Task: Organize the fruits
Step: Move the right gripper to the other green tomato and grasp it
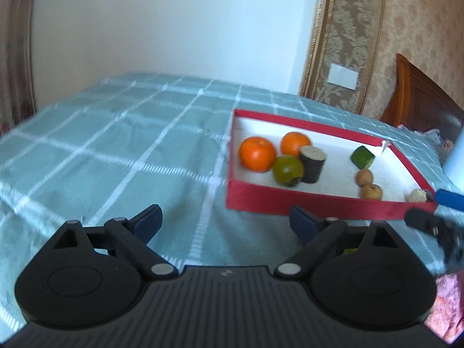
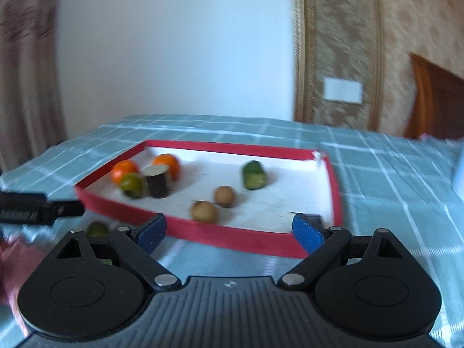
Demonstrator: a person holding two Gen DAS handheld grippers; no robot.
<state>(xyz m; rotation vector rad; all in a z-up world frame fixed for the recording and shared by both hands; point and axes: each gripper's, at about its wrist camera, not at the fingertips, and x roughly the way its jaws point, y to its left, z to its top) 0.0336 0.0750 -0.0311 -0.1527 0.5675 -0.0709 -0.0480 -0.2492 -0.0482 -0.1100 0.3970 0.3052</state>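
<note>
Hovering over the teal checked bedspread (image 1: 116,150), the left gripper (image 1: 224,221) has its jaws spread wide with nothing between them, and right of it the red tray (image 1: 290,203) holds two oranges (image 1: 256,153), a green fruit (image 1: 287,169), a dark cylinder piece (image 1: 311,163), a cucumber chunk (image 1: 362,156) and two small brown fruits (image 1: 364,177). From the right wrist, the right gripper (image 2: 229,232) also stands wide apart and empty at the tray's (image 2: 232,236) near wall, with the cucumber chunk (image 2: 254,175) and brown fruits (image 2: 204,211) lying inside and another green fruit (image 2: 96,229) on the bedspread outside it

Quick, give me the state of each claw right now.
Left claw: open, nothing between its fingers.
Right claw: open, holding nothing, at the near rim of the red tray.
</note>
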